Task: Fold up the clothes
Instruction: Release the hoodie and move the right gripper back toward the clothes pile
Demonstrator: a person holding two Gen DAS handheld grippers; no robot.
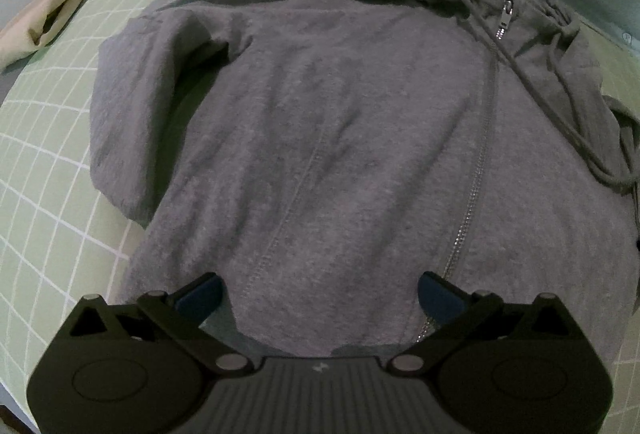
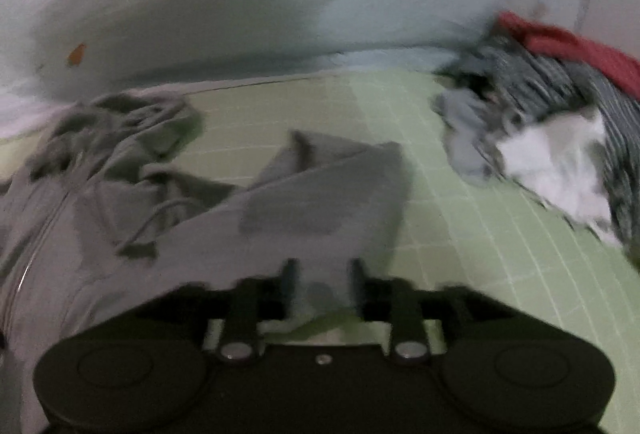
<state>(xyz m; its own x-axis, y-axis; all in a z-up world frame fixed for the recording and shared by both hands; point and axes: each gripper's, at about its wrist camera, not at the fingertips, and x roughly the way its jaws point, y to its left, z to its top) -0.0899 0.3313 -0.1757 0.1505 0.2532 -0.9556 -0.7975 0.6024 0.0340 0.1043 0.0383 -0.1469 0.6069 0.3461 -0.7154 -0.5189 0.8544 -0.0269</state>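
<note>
a pale wall backs the green grid mat (image 1: 52, 162), where the grey hoodie (image 1: 320, 114) lies flat, zip up. my left gripper (image 1: 320, 290) hovers spread wide over its hem. my right gripper (image 2: 322, 274) is clamped on a sleeve (image 2: 332, 194). i judge it soft, thick, floppy; best pinched at seams or cuffs, away from the zip.

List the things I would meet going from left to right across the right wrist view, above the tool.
Grey hoodie's hood and drawstring → its sleeve, held in the right tool → bare green grid mat → pile of clothes with a red piece on top.
</note>
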